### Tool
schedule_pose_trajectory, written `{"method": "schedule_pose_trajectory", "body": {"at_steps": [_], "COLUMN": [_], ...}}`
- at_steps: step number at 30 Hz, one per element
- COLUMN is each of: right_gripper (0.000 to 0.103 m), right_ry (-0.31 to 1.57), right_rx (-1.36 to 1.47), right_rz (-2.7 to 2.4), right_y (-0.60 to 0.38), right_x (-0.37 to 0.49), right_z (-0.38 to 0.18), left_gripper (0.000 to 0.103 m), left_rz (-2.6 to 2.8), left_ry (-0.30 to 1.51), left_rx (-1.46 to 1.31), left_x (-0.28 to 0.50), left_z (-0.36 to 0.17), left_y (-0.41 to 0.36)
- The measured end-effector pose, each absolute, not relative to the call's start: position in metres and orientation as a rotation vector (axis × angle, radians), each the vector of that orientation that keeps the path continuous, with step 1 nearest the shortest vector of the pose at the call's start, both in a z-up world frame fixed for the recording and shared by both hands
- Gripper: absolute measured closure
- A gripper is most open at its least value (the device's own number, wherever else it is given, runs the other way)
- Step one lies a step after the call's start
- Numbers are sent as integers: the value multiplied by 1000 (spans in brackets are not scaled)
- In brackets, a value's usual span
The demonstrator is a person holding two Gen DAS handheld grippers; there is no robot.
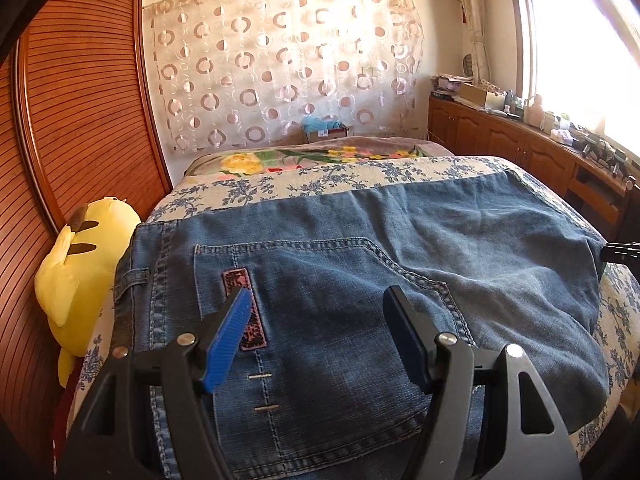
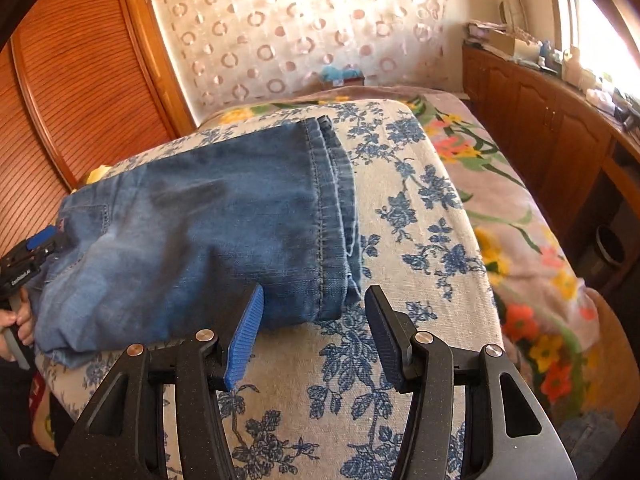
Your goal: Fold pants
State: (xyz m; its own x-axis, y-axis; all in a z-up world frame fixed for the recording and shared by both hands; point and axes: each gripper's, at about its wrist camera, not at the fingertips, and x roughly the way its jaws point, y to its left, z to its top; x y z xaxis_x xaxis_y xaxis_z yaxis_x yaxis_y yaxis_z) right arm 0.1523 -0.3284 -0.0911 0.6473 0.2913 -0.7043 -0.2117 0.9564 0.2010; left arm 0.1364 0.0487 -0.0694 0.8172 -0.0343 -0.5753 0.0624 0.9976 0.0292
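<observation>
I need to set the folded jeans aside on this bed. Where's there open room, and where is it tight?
Most open: the blue-flowered cover right of the jeans' hems, up to the pink floral blanket. Also a strip beyond the jeans, before the blanket at the far end. Tight: the left side, where the yellow plush toy crowds the waistband against the wardrobe.

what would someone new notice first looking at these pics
The blue jeans spread over the flowered bed cover fill the middle of both views. Each open tool hangs over them empty: left tool above the back pocket, right tool by the leg hems. A yellow plush toy lies at the bed's left edge.
</observation>
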Motion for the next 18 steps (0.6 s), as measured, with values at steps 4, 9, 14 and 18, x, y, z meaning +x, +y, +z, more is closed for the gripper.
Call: {"method": "schedule_pose_trajectory", "body": {"at_steps": [4,9,14,18], "right_gripper": [56,93,97,98], "right_ry": [814,767,736,709], "right_rx": [103,73,72,65], "right_rz": [297,317,368,404], "right_y": [-325,-321,-317,-303], "right_x": [153,150,153,158], "right_z": [-89,-78,-58,-37], "left_gripper": [35,35,35,35], "left_rz": [-48,-40,-15,-45], "left_ry": [600,601,578,608], "left_rx": [47,44,39,-2], "left_x": [135,134,131,130], "left_z": [-68,-67,-62,-59], "left_y": [49,49,52,58]}}
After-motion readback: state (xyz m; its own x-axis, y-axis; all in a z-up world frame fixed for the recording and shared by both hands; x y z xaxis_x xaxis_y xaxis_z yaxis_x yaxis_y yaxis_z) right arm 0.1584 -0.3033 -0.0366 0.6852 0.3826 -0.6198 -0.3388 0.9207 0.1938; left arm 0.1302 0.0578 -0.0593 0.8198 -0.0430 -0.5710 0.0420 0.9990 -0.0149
